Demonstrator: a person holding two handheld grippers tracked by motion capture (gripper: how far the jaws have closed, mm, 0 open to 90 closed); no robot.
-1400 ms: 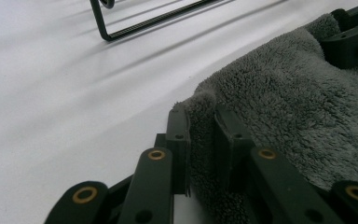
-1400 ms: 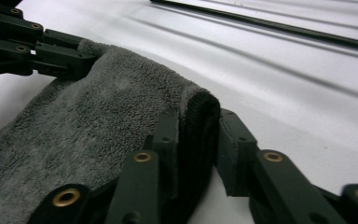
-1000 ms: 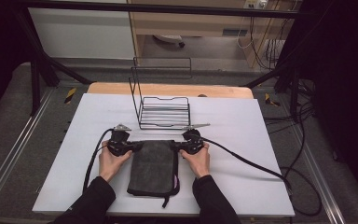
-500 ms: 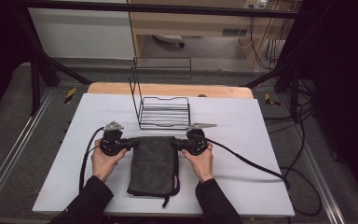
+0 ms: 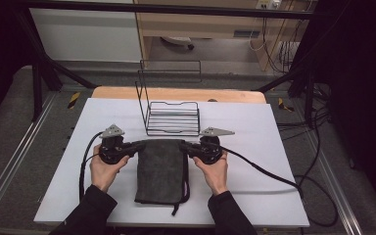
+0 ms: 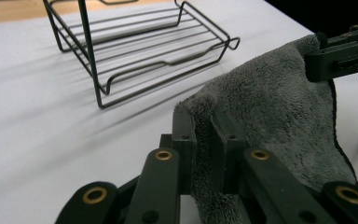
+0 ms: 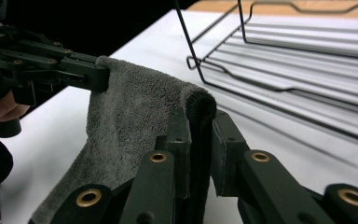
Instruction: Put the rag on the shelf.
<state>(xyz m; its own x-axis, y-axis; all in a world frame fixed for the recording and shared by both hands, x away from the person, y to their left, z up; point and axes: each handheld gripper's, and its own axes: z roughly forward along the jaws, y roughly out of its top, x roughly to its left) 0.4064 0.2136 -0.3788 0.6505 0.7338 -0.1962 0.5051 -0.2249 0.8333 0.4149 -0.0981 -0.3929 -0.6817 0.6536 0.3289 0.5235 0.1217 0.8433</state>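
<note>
A folded dark grey towel (image 5: 160,169) hangs from its far edge, its near part resting on the white table (image 5: 254,127). My left gripper (image 5: 141,145) is shut on the towel's far left corner (image 6: 193,109), my right gripper (image 5: 182,145) on its far right corner (image 7: 200,105). In the left gripper view the towel (image 6: 270,107) runs to the right gripper (image 6: 324,58) at upper right. In the right gripper view the towel (image 7: 130,116) stretches to the left gripper (image 7: 95,74) at upper left. A black wire rack (image 5: 172,117) stands just beyond the towel.
The wire rack has a tall upright frame (image 5: 142,93) at its left side. Cables (image 5: 269,171) trail from both grippers across the table. A wooden strip (image 5: 176,93) runs along the table's far edge. Open white surface lies left and right of the hands.
Both grippers have risen, lifting the towel's far edge off the table. The towel now hangs between them instead of lying flat.
</note>
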